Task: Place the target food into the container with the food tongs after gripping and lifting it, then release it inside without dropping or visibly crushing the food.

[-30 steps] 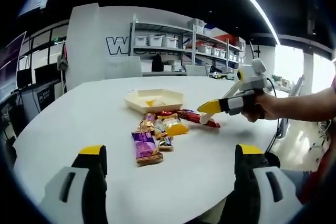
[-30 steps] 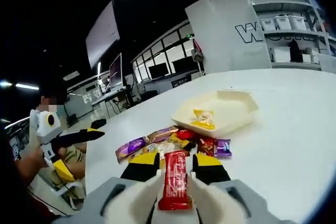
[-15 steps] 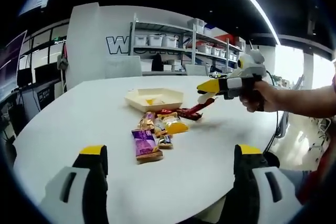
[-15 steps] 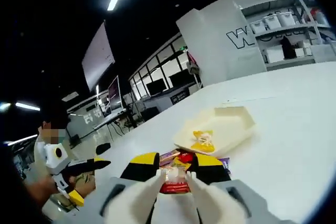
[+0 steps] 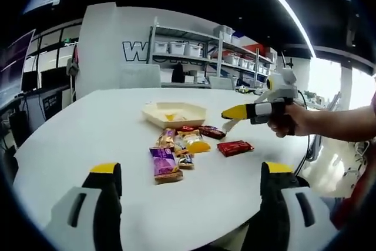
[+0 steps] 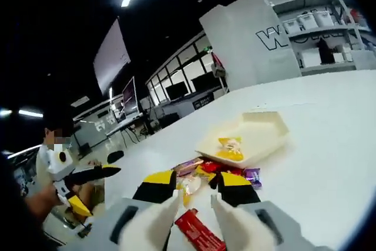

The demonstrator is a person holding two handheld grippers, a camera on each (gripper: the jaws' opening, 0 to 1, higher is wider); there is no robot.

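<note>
- Left gripper view: own yellow-tipped left gripper (image 5: 191, 174) standing with jaws wide apart, nothing between them, above the bare near edge of the round white table (image 5: 70, 139).
- Ahead, between the jaws: a heap of bright foil snack packets (image 5: 179, 142), with a purple wrapped bar (image 5: 163, 164) lying nearest.
- Beyond the heap: a shallow cream hexagonal tray (image 5: 174, 113) with one small yellow wrapped sweet (image 5: 170, 116) inside.
- Ahead and right: right gripper (image 5: 230, 119), held in a hand (image 5: 288, 120), hovering over the table with jaws parted, empty.
- Flat red wrapped bar (image 5: 235, 147) lying on the table just below that gripper's tips, outside the tray, slightly apart from the heap.
- Right gripper view: own jaws parted and empty; red bar (image 6: 198, 236) lying on the table beneath the jaws, touching neither.
- Just ahead of the tips: snack heap (image 6: 202, 171), then tray (image 6: 273, 133) with the yellow sweet (image 6: 228, 147).
- Far left: left gripper (image 6: 88, 183), opened.
</note>
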